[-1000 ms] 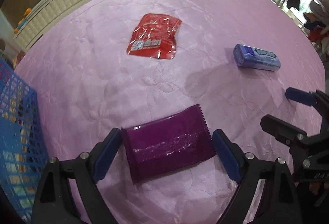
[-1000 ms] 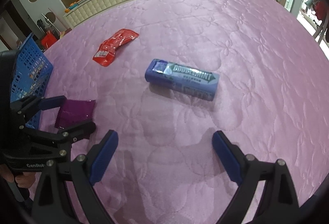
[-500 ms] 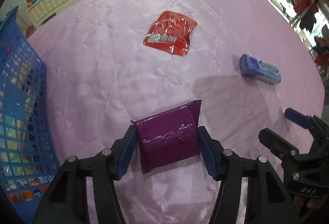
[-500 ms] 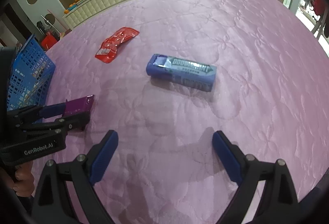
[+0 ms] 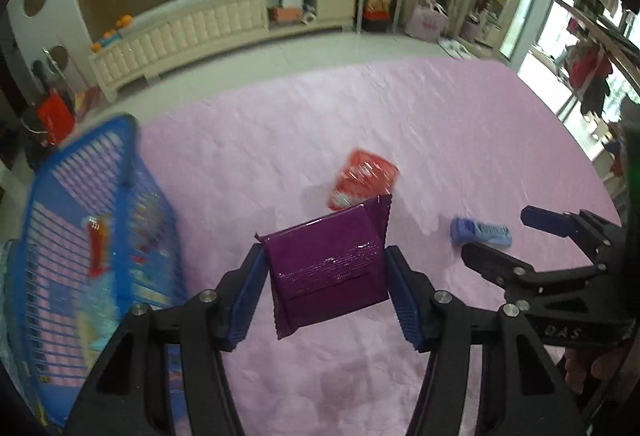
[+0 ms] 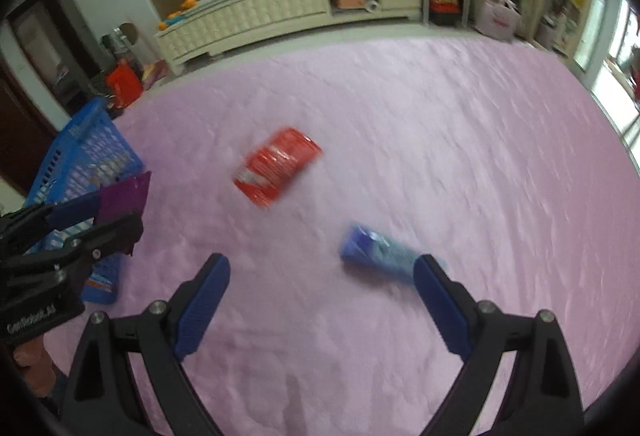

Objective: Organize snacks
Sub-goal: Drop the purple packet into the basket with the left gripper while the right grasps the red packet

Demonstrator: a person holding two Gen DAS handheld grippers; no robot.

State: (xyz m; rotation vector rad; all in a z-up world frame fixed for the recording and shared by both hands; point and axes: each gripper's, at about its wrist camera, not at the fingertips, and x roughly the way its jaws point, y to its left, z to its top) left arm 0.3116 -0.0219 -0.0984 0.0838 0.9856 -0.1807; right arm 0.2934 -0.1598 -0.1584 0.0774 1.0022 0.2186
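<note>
Purple and shiny, the flat snack packet (image 5: 326, 272) is squeezed between the blue ridged pads of your left gripper (image 5: 325, 298), lifted off the soft pink quilt (image 5: 460, 124). Your right gripper (image 6: 320, 300) has its fingers wide apart with nothing between them. At ten o'clock from the packet sits the blue plastic basket (image 5: 120, 144). A crinkly red pouch (image 6: 278, 166) and a blue box (image 6: 378, 256) lie on the quilt.
</note>
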